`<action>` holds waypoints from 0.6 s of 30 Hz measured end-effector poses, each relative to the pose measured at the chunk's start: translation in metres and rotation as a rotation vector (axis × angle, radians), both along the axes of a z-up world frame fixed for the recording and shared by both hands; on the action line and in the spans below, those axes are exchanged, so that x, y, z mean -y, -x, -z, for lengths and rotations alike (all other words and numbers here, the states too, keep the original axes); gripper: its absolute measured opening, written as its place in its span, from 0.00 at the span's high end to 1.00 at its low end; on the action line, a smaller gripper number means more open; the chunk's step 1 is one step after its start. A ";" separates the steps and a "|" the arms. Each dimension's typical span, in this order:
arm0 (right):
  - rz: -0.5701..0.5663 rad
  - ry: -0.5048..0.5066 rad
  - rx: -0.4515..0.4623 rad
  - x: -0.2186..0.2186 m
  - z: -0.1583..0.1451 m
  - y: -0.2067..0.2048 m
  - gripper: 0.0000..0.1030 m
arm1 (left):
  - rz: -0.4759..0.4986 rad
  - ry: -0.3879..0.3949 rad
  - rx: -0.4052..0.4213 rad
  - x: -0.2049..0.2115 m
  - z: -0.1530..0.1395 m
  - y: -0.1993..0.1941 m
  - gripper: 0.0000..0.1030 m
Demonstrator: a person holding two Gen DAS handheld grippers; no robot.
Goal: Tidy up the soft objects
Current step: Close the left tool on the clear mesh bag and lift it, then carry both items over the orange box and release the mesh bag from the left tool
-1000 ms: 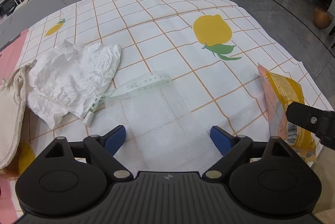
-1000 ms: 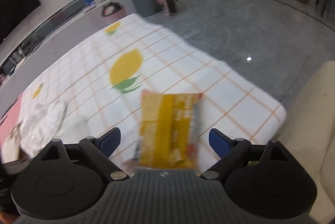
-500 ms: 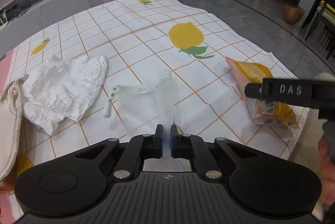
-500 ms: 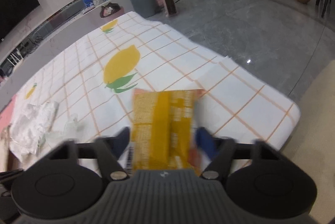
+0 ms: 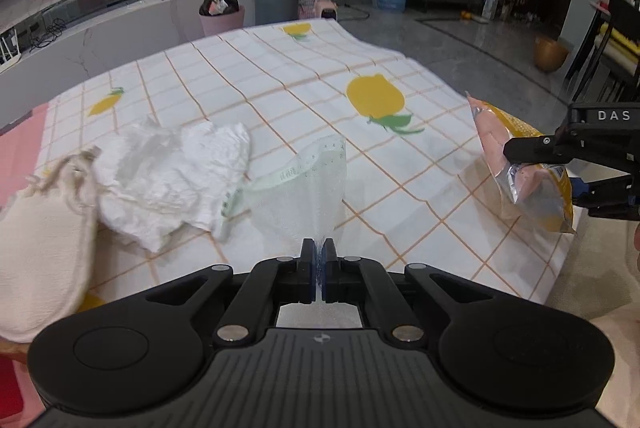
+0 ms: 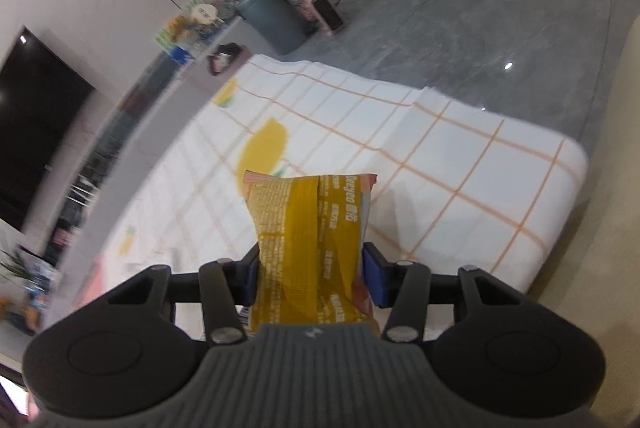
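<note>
Blue-padded, your left gripper (image 5: 319, 255) pinched the mesh bag (image 5: 308, 183) lifted off the cloth (image 5: 280, 75), your right gripper (image 6: 310, 274) was closing on the snack pack (image 6: 308, 228), crumpled tissue (image 5: 172, 179) and pouch (image 5: 44, 252) lay farther left.

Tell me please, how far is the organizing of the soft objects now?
Nothing looks sorted yet. In hand: left tongs shut on the mesh bag; right tongs closing on the yellow snack packet. Left: crumpled white cloth and beige drawstring pouch lying on the checked sheet.
</note>
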State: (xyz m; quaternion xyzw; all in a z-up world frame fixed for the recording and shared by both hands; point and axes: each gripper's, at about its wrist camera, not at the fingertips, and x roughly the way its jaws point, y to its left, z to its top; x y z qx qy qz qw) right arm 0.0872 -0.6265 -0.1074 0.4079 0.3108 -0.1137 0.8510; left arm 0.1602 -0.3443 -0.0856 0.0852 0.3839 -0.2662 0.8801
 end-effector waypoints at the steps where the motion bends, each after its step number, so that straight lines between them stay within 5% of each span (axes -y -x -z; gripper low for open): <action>1: 0.005 -0.020 0.020 0.000 -0.003 0.003 0.51 | -0.005 0.008 0.004 -0.005 -0.004 0.000 0.98; 7: -0.008 -0.073 0.116 -0.008 -0.031 0.017 0.51 | -0.062 0.054 0.013 -0.035 -0.032 -0.004 0.98; 18: -0.130 0.127 0.218 -0.091 -0.133 0.034 0.51 | -0.108 0.075 0.140 -0.104 -0.110 0.016 0.98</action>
